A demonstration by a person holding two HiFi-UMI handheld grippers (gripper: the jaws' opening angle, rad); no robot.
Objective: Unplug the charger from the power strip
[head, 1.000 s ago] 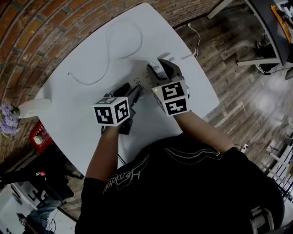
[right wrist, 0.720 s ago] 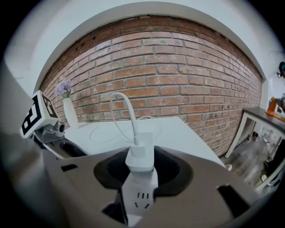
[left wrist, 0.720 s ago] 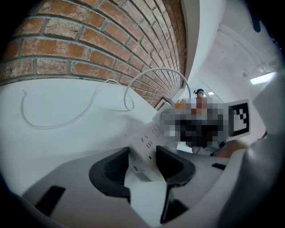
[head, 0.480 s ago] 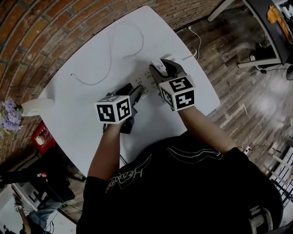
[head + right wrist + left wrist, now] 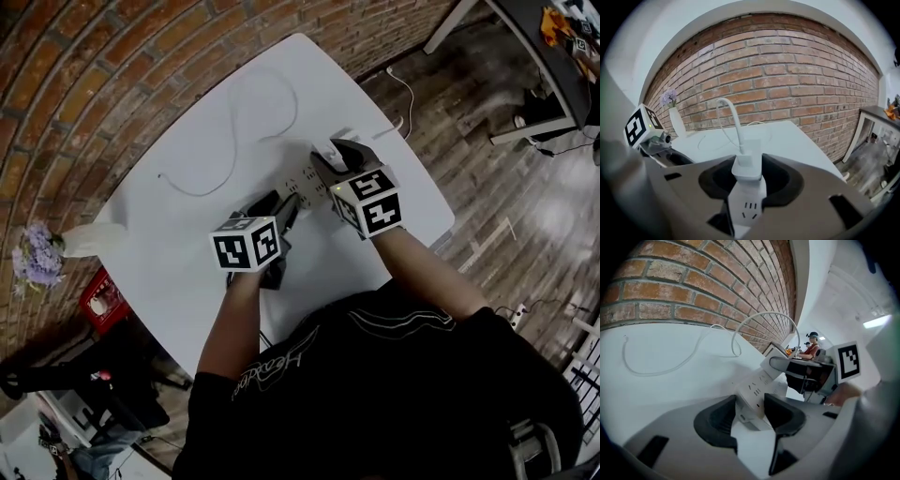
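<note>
We have the power strip (image 5: 757, 386) lying on the white table (image 5: 187, 220), and we grip it from both sides of the job. Our left gripper (image 5: 750, 401) has its jaws closed on the near end of the strip, with the pads pressed against its two long sides to steady it. Our right gripper (image 5: 749, 172) has its jaws set fairly wide but closed on the charger (image 5: 750, 157). The charger is a small white block seated in a socket toward the strip's other end. Its thin white cable (image 5: 732, 117) rises from the top and loops away across the table.

We judge the charger to be light, hard and smooth-sided. It is stiff plastic that will not give under the pads, yet it looks glossy enough to slip if the squeeze is weak. The place to hold it is where we have it, on the two flat sides of the body. We would not hold it by the cable, which is soft and would strain at its root.

The strip looks light as well and would likely lift with the plug, since the pins sit tight. That is why we think the left grip matters. The pull should run straight along the pins, perhaps with a slight rock. A sideways jerk could bend the pins or let the block pop free suddenly.
</note>
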